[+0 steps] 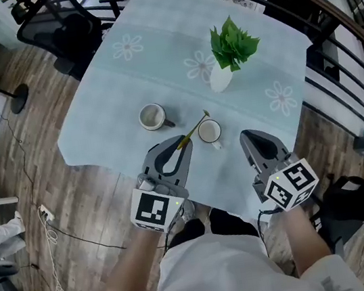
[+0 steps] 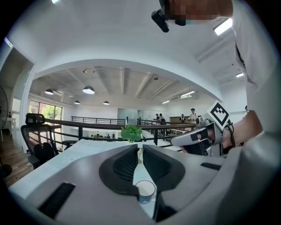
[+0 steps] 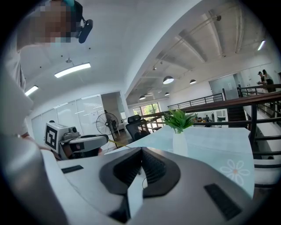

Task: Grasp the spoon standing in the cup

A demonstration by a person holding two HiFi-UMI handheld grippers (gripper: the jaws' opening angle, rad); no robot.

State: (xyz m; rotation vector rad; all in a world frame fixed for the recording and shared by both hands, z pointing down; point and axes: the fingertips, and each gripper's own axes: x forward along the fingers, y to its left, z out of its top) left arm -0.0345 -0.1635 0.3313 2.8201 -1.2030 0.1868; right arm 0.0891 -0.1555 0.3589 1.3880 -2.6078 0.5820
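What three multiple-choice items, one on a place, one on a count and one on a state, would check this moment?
1. Where does the plant stand on the table?
A. At the near edge, between the grippers.
B. Beyond the greyish cup and the white cup, on the far side.
C. On the floor.

2. How many cups are on the table?
A. One.
B. Four.
C. Two.

3. What is between the jaws of the left gripper?
A. The spoon.
B. A cup's rim.
C. Nothing.

Answers:
1 B: the head view shows the plant farther off than both cups.
2 C: only the greyish cup and the white cup show.
3 A: the left gripper view shows the jaws closed on the thin handle.
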